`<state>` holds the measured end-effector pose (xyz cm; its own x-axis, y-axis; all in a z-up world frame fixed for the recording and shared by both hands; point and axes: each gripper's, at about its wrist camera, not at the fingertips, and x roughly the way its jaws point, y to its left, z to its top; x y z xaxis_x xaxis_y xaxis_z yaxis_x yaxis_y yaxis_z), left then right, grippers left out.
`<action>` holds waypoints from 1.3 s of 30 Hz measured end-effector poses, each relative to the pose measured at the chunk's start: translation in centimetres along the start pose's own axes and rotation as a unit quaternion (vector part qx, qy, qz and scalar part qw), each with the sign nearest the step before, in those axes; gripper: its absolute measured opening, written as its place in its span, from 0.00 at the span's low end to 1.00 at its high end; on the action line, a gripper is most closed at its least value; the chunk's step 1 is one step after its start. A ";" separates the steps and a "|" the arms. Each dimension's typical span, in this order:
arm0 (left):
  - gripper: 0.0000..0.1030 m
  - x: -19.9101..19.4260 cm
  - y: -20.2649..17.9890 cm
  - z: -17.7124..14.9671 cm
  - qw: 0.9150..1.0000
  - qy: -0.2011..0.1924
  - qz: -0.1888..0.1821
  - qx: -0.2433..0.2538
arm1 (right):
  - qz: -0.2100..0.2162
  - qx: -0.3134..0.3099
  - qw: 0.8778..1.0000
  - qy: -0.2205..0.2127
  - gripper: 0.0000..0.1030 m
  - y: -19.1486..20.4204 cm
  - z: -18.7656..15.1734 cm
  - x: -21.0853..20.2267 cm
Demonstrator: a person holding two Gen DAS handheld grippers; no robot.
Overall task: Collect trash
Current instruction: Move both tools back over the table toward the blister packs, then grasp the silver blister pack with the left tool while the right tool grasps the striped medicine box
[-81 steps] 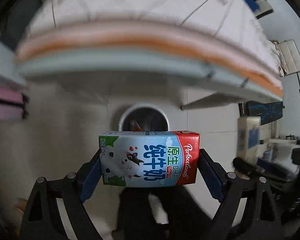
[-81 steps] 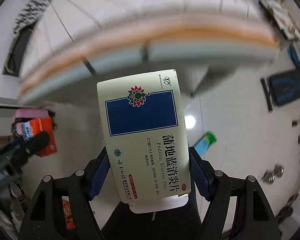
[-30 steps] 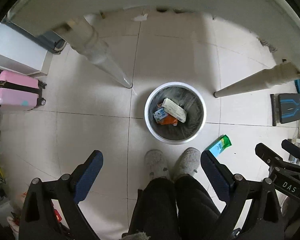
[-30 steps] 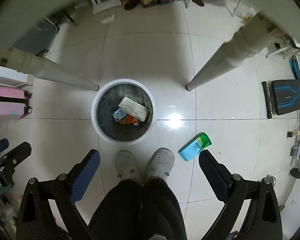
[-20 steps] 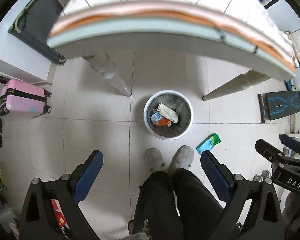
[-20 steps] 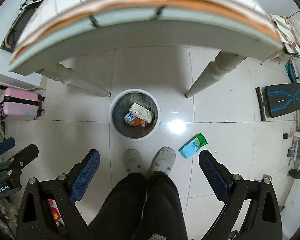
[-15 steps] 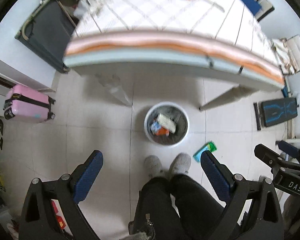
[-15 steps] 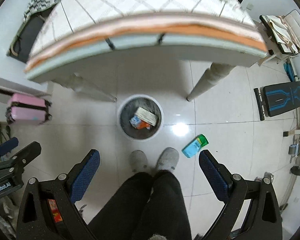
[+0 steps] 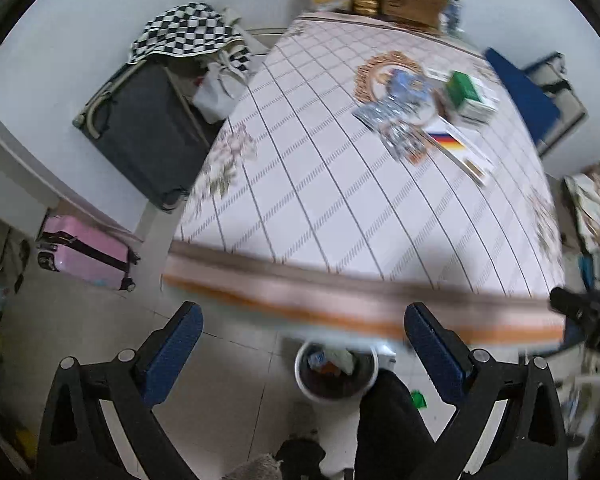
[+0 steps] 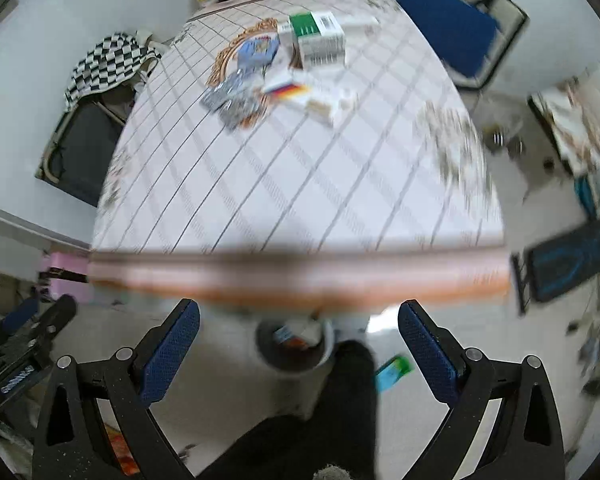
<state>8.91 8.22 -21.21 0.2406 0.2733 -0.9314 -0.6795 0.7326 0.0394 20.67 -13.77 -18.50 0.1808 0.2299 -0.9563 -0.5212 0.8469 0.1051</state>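
Both grippers hang above the near edge of a table [image 9: 320, 208] [image 10: 260, 184] covered in a checked cloth. My left gripper [image 9: 304, 344] is open and holds nothing; my right gripper [image 10: 298, 342] is open and holds nothing too. At the table's far side lies a pile of trash: a green and white box [image 9: 466, 94] [image 10: 318, 38], blue foil packets [image 9: 396, 100] [image 10: 240, 84] and a flat white box with a striped flag [image 9: 456, 146] [image 10: 296, 92]. On the floor below, a white bin [image 9: 336, 372] [image 10: 296, 346] holds a milk carton and a box.
A person's dark trouser leg [image 9: 388, 420] [image 10: 340, 400] stands by the bin. A green and blue packet [image 10: 392, 372] lies on the floor to its right. A pink suitcase [image 9: 86, 254] and a dark case [image 9: 140, 132] stand left of the table; a blue chair [image 10: 448, 28] is at the far right.
Both grippers were shut on a milk carton and a medicine box; these now lie in the bin and both grippers are open. Both views have swung up from the floor to the tabletop.
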 end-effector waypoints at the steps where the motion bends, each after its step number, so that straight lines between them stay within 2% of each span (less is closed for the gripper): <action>1: 1.00 1.2 -0.7 1.4 1.000 0.003 0.013 -0.006 | -0.011 -0.019 1.000 0.001 0.98 -0.4 2.9 1.1; 4: 1.00 4.7 -2.2 4.6 0.998 0.030 0.042 -0.024 | -0.036 -0.064 0.997 0.014 0.98 -1.6 10.5 5.4; 8: 1.00 9.1 -4.8 8.7 0.995 0.058 0.070 -0.029 | -0.048 -0.113 0.991 0.053 0.98 -2.5 19.4 12.8; 12: 1.00 12.2 -6.9 11.4 0.993 0.071 0.091 -0.012 | -0.053 -0.163 0.982 0.081 0.98 -1.8 24.9 19.5; 16: 1.00 14.8 -8.3 13.6 0.990 0.078 0.112 0.036 | -0.038 -0.198 0.973 0.109 1.00 -1.0 26.9 24.1; 17: 1.00 15.2 -8.6 13.9 0.989 0.080 0.113 0.047 | -0.012 -0.200 0.973 0.112 1.00 -0.9 27.2 24.5; 19: 1.00 16.1 -9.4 14.8 0.987 0.085 0.114 0.075 | -0.006 -0.216 0.969 0.117 1.00 -0.7 27.1 25.0; 22: 1.00 17.0 -10.8 16.1 0.983 0.084 0.107 0.126 | -0.023 -0.248 0.963 0.099 0.93 -0.6 26.0 24.7; 24: 1.00 17.2 -12.1 16.7 0.978 0.081 0.097 0.167 | -0.026 -0.240 0.965 0.102 0.83 -1.3 25.7 24.1; 27: 1.00 17.6 -14.6 17.8 0.963 0.077 0.067 0.250 | -0.015 -0.162 0.977 0.141 0.83 -5.3 25.4 23.3; 30: 1.00 18.5 -17.2 17.8 0.935 0.086 0.050 0.341 | -0.033 -0.090 0.983 0.154 0.83 -10.1 25.0 22.4; 33: 1.00 19.9 -18.6 17.8 0.913 0.108 0.037 0.391 | -0.031 -0.026 0.984 0.175 0.84 -14.1 24.8 22.0; 37: 0.99 21.7 -19.8 17.3 0.888 0.142 0.032 0.437 | -0.019 -0.010 0.981 0.191 0.84 -16.0 25.1 22.1; 39: 0.97 22.0 -20.3 17.3 0.882 0.148 0.031 0.447 | -0.028 -0.022 0.983 0.182 0.84 -16.1 25.0 22.0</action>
<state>39.98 10.17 -36.28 -0.0588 0.2524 -0.9658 0.1648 0.9567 0.2400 53.88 -10.42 -34.38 -0.0952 -0.0094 -0.9954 -0.5559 0.8300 0.0453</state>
